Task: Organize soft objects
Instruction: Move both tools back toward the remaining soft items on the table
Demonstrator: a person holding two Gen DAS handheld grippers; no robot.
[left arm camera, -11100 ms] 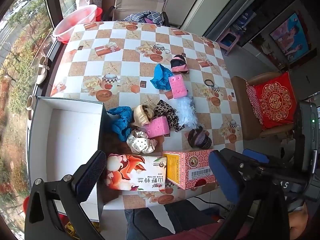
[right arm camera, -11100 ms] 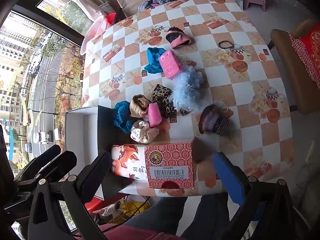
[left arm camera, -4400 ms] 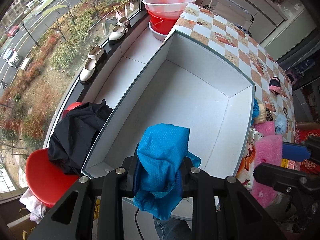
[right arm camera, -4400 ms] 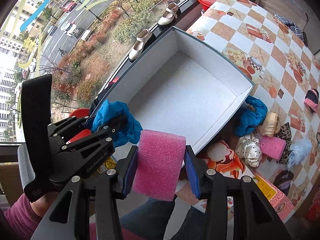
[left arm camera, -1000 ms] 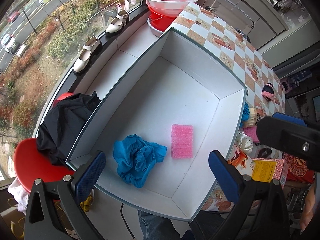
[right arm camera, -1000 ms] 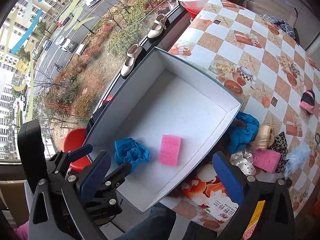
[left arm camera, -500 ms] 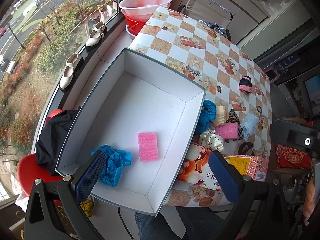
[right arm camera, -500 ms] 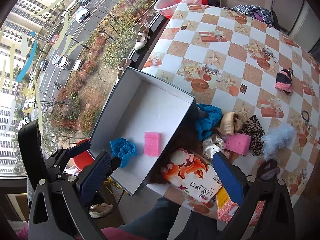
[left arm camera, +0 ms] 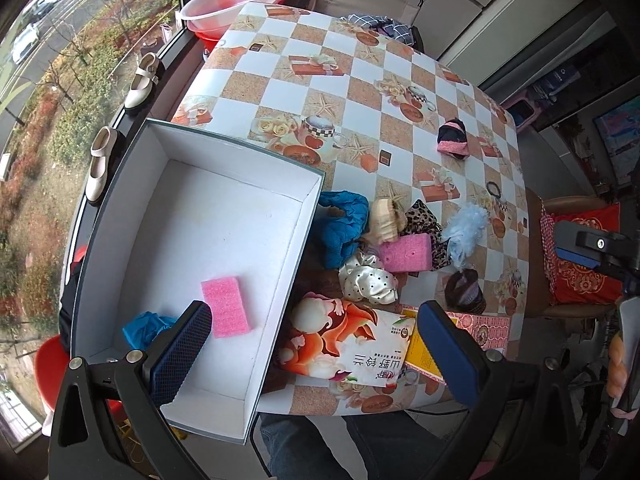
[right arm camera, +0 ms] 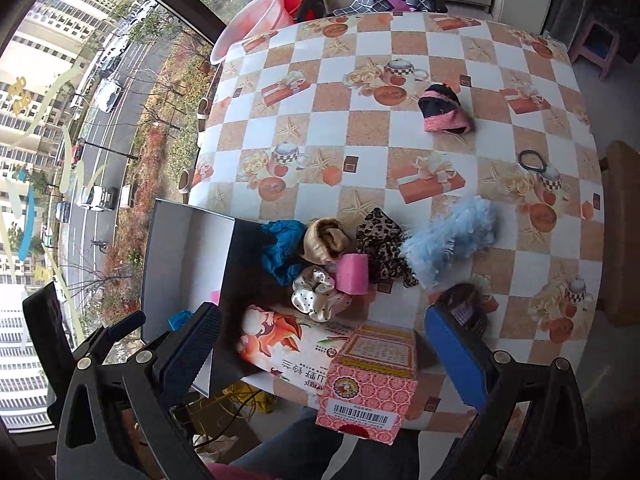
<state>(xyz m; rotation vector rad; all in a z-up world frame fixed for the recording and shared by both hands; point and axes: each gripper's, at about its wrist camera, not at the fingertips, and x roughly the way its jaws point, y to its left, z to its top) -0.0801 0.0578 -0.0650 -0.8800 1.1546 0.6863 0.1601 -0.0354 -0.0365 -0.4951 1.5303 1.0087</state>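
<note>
Pink foam sponge (left arm camera: 226,306) and a crumpled blue cloth (left arm camera: 145,327) lie in the white box (left arm camera: 224,200) at lower left of your left wrist view. Your left gripper (left arm camera: 316,346) and right gripper (right arm camera: 320,350) both hang with jaws wide and empty. Centre frame, a second pink sponge (right arm camera: 352,273), a blue scrunchie (right arm camera: 282,254) and a polka-dot scrunchie (right arm camera: 318,294) sit clustered on the checked table (right arm camera: 400,60).

Both wrist views high above table (left arm camera: 360,92)
</note>
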